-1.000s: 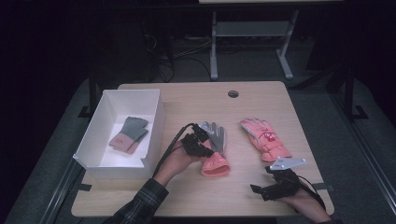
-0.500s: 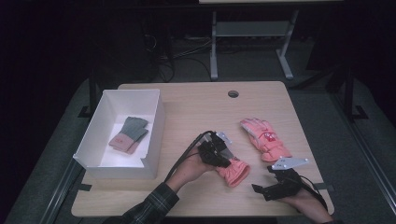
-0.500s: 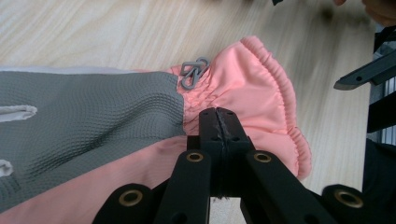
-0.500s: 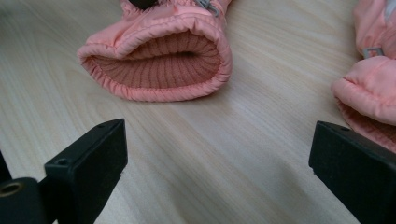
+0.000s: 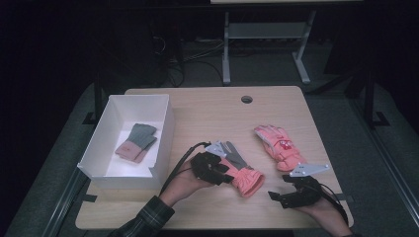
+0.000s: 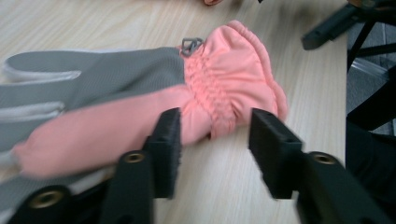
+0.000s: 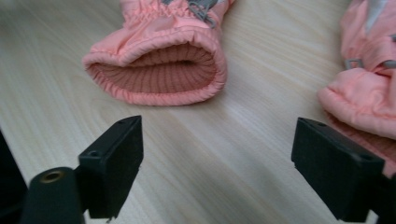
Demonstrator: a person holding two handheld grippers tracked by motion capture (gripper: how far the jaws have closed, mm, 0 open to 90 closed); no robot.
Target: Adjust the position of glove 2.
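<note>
Two pink gloves on the table, two grippers.
Left gripper (image 6: pixel 212 135) jaws just opened beside near glove (image 6: pixel 140 102), loose; right gripper (image 7: pixel 217 163) wide, empty; second glove (image 5: pixel 279 144) beyond.

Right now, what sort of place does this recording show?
Probably a lab or workshop set up for recording: a lone wooden table with a cable hole, dark surroundings, loose cables on the floor and a metal stand behind it.

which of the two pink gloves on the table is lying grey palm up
The glove by the left gripper, the grey-palmed glove; the other glove shows its pink back.
</note>
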